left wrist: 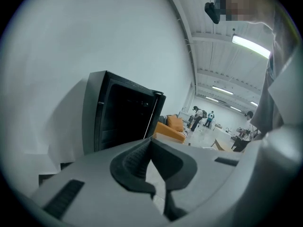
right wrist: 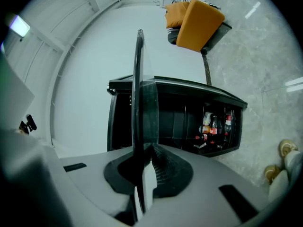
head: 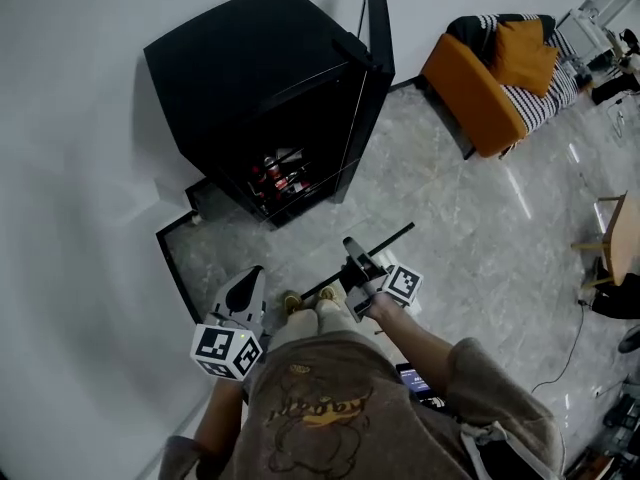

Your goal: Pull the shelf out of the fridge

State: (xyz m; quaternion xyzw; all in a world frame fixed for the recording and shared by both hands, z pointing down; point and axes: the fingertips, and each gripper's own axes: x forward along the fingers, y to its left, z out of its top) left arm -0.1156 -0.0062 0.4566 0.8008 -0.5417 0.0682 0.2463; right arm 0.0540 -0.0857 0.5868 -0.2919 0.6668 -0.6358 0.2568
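The black fridge (head: 262,88) stands against the wall with its door (head: 378,38) swung open, and several bottles (head: 280,173) lie low inside. The pulled-out shelf (head: 385,240), a glass pane with a black rim, is outside the fridge above the floor. My right gripper (head: 352,255) is shut on it. In the right gripper view the shelf (right wrist: 138,93) stands edge-on between the jaws of the right gripper (right wrist: 144,157), with the fridge (right wrist: 184,112) and bottles (right wrist: 215,124) behind. My left gripper (head: 247,286) hangs shut and empty near the person's left side. The left gripper (left wrist: 151,145) points toward the fridge (left wrist: 120,117).
An orange sofa (head: 490,83) with a striped blanket stands at the back right. A wooden table edge (head: 620,236) and a floor cable (head: 565,358) are at the right. The person's shoes (head: 305,303) stand on grey stone floor. A white wall (head: 70,218) fills the left.
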